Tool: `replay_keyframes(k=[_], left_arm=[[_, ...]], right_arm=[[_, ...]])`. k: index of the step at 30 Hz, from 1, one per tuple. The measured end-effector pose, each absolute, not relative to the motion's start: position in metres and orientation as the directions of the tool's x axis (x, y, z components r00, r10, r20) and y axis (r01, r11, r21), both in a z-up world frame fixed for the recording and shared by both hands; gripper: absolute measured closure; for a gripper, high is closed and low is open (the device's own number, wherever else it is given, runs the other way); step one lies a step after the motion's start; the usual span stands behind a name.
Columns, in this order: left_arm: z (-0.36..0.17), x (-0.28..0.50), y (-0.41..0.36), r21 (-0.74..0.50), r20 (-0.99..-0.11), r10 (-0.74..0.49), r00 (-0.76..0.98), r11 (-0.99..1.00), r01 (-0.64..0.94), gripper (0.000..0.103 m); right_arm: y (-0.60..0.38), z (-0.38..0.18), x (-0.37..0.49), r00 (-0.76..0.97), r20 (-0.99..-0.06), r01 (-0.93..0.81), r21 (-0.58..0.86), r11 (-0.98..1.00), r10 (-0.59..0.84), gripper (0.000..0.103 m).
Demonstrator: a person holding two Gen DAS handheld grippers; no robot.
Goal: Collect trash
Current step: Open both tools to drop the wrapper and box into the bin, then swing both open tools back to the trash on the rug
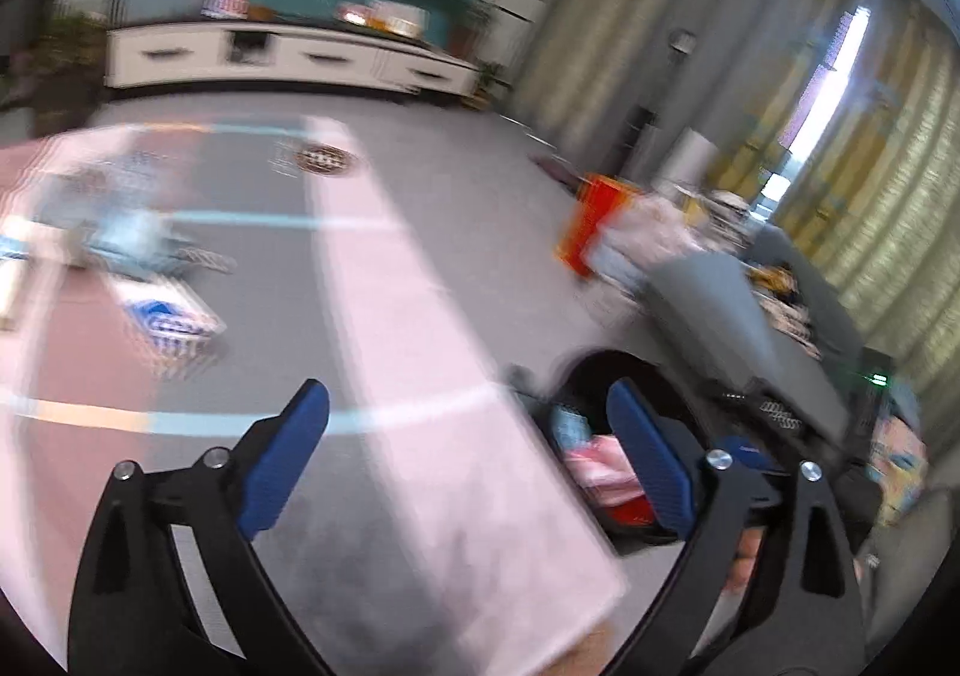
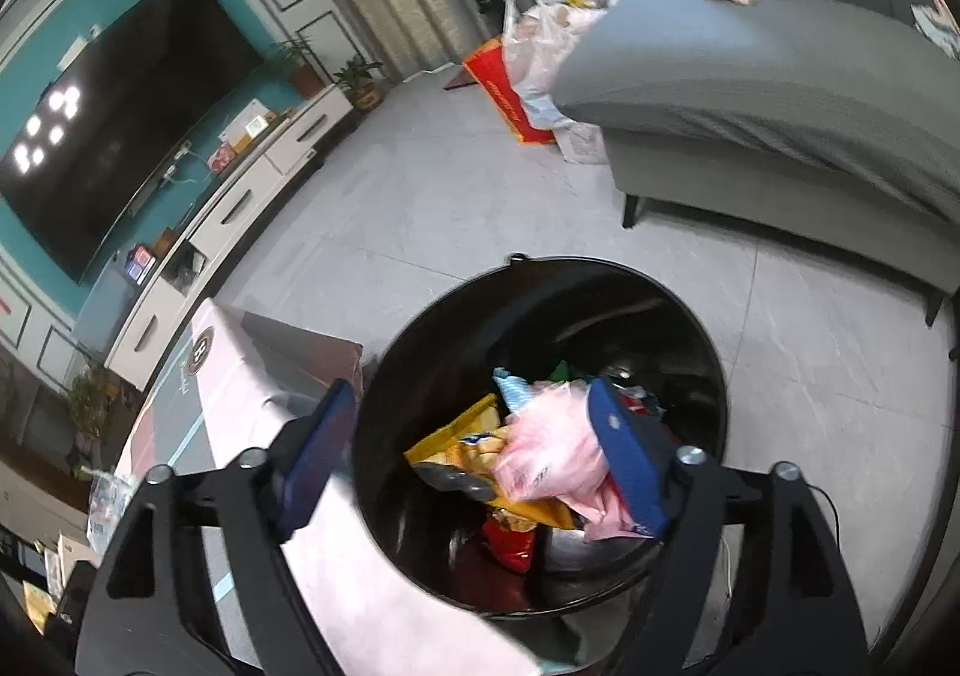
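The worktop [image 1: 384,268] wears a cloth of pink, grey and dusty-red panels crossed by pale blue and orange lines, with a round dark emblem [image 1: 326,158] printed toward its far end. On its left side lie a blue-and-white packet [image 1: 171,323] and a blurred heap of pale wrappers [image 1: 129,238], too smeared to tell apart. The grey tiled floor [image 2: 480,208] carries a black bin [image 2: 540,418] right against the worktop's edge, a grey sofa [image 2: 750,93], a red bag [image 2: 510,93] beside white plastic bags [image 2: 540,39], and a long white cabinet [image 2: 240,220].
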State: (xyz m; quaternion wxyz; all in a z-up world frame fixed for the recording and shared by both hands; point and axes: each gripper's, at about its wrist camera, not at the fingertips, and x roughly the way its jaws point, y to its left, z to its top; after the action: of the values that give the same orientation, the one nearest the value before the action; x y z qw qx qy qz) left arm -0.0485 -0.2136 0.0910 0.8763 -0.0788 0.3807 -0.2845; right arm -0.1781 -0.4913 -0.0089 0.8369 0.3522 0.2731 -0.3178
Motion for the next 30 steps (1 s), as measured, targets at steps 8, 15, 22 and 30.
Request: replay_keyframes(k=[8,15,22,30], left_arm=[[0.100,-0.017,-0.063,-0.236,-0.614,-0.270,0.741,0.959,0.155,0.003],[0.080,0.014,0.036,-0.281,-0.651,-0.119,0.750,0.955,-0.092,0.003],[0.068,0.019,0.082,-0.337,-0.676,-0.127,0.726,0.929,-0.151,0.003],[0.057,0.026,0.093,-0.350,-0.700,-0.146,0.699,0.923,-0.158,0.003]], right_arm=[[-0.433,0.012,-0.138,0.670,-0.656,0.654,0.300,0.695,-0.348,0.003],[-0.379,0.014,-0.107,0.677,-0.635,0.576,0.143,0.805,-0.372,0.003],[-0.340,0.008,-0.085,0.727,-0.605,0.493,0.129,0.860,-0.326,0.003],[-0.309,-0.004,-0.066,0.715,-0.633,0.431,0.065,0.900,-0.297,0.003]])
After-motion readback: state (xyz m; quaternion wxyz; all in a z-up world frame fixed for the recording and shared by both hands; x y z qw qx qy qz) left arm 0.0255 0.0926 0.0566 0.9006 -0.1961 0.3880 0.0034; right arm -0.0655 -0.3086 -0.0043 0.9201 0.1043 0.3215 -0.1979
